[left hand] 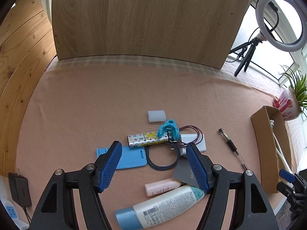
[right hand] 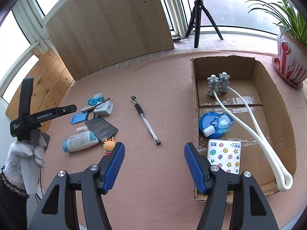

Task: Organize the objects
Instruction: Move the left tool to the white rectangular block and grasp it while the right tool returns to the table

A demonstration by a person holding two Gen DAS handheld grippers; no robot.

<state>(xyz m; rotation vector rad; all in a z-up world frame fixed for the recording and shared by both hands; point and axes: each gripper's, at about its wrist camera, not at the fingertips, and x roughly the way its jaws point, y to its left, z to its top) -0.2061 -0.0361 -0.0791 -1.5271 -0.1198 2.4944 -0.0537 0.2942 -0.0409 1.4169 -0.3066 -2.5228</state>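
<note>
A cluster of small things lies on the pink cloth. My left gripper [left hand: 154, 155] is open above it, over black hair ties [left hand: 163, 159], a blue card holder [left hand: 128, 158] and a patterned tube [left hand: 147, 139]. A white charger [left hand: 193, 140], a teal clip [left hand: 168, 127], a grey card [left hand: 185, 173], a pink tube [left hand: 163, 186] and a white lotion bottle [left hand: 163, 207] lie around. My right gripper [right hand: 154, 156] is open and empty, just short of a black pen [right hand: 145, 120]. The cardboard box [right hand: 284, 115] holds a white massager [right hand: 249, 122], a blue lid [right hand: 214, 123] and a tissue pack [right hand: 225, 156].
A wooden board [left hand: 142, 19] stands at the back. A ring light on a tripod [left hand: 280, 21] and a potted plant [right hand: 291, 61] stand at the right. A black adapter [left hand: 20, 188] and power strip lie at the left edge. A small doll [right hand: 109, 145] lies by the bottle.
</note>
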